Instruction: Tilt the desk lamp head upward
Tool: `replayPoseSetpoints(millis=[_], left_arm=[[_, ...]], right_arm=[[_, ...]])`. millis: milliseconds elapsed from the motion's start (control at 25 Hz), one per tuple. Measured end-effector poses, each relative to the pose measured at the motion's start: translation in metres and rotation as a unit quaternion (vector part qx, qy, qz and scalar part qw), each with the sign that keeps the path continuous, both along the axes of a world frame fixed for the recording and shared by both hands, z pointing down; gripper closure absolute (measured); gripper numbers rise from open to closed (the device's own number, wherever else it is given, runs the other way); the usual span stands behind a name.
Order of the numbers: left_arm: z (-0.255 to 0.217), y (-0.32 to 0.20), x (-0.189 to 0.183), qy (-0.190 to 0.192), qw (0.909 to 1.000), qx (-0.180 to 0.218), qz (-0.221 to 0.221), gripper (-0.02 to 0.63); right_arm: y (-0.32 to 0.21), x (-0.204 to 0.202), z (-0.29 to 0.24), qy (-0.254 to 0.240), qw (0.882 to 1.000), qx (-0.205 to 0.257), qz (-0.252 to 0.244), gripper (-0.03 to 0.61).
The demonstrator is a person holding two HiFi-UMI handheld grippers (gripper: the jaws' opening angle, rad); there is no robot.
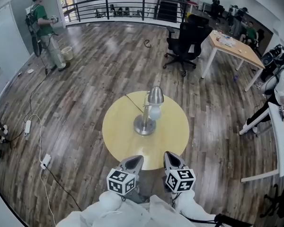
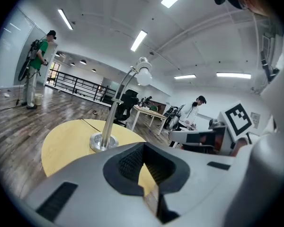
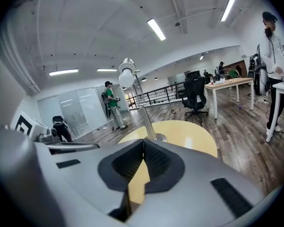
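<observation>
A silver desk lamp (image 1: 149,111) stands near the middle of a round yellow table (image 1: 120,136), its round base (image 1: 145,126) on the top and its head (image 1: 155,96) with a white bulb hanging over the base. In the left gripper view the lamp's head (image 2: 143,72) curves over from the stem; the right gripper view has the lamp's head (image 3: 127,73) too. My left gripper (image 1: 133,163) and right gripper (image 1: 172,161) hover at the table's near edge, both shut and empty, well short of the lamp.
A black cord (image 1: 132,103) runs from the lamp off the table's far side. Beyond the table stand a black office chair (image 1: 187,39) and a wooden desk (image 1: 234,48). A person (image 1: 45,30) stands far left; a power strip (image 1: 46,161) lies on the floor.
</observation>
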State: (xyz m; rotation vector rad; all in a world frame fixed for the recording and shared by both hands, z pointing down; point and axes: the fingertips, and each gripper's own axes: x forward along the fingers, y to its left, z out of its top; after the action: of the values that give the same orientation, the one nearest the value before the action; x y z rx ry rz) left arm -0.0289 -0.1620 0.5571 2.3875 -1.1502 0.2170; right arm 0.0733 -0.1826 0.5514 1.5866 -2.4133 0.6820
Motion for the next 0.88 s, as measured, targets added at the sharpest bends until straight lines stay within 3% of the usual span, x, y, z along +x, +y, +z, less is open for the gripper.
replayPoseSetpoints(millis=[120, 320, 720, 880], left_arm=[[0.009, 0.045, 0.014, -0.018, 0.9993, -0.012, -0.031, 0.614], [-0.008, 0.093, 0.024, -0.012, 0.9979, -0.011, -0.062, 0.614], [-0.034, 0.133, 0.010, 0.002, 0.9969, -0.001, -0.079, 0.614], [-0.042, 0.138, 0.005, 0.005, 0.9964, 0.011, -0.084, 0.614]], right_arm=[[0.047, 0.017, 0.010, 0.001, 1.000, -0.017, -0.007, 0.566], [0.095, 0.031, 0.000, 0.002, 0.999, -0.015, -0.029, 0.566], [0.124, 0.002, -0.027, -0.019, 0.999, 0.009, -0.048, 0.566], [0.126, -0.005, -0.031, 0.007, 0.998, 0.022, -0.055, 0.566]])
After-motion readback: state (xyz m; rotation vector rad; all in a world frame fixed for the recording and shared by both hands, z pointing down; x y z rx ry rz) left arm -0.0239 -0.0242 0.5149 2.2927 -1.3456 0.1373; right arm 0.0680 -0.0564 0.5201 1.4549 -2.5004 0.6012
